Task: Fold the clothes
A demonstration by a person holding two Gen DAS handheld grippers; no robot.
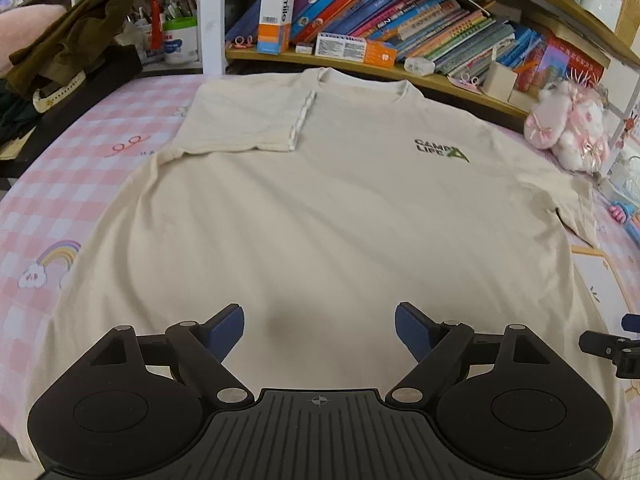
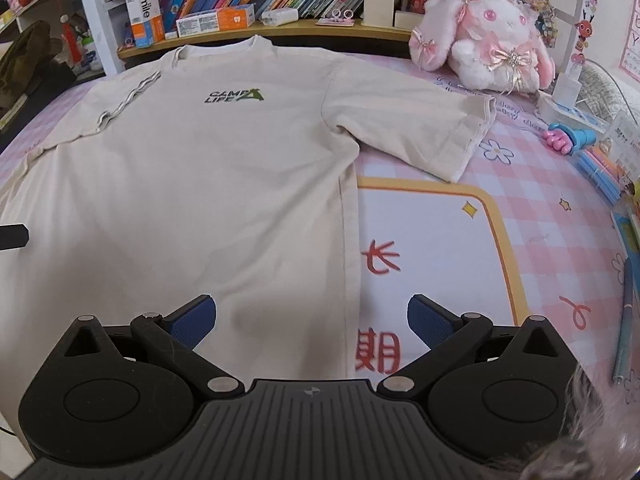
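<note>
A cream T-shirt (image 1: 320,208) with a green "CAMP LIFE" print (image 1: 440,150) lies flat, front up, on a pink checked mat. Its left sleeve (image 1: 244,120) is folded inward over the chest; the right sleeve (image 2: 424,128) spreads out flat. My left gripper (image 1: 319,330) hovers open above the shirt's lower middle, nothing between its blue pads. In the right wrist view the same T-shirt (image 2: 200,200) fills the left half. My right gripper (image 2: 312,320) is open over the shirt's right side seam near the hem, holding nothing. Part of the right gripper (image 1: 612,348) shows at the left view's right edge.
Behind the shirt runs a wooden shelf (image 1: 360,66) with leaning books and small boxes. A pink plush rabbit (image 2: 488,28) sits at the back right. Dark clothing (image 1: 68,36) is heaped at the back left. Pens (image 2: 624,320) and stationery lie along the right edge of the mat (image 2: 520,220).
</note>
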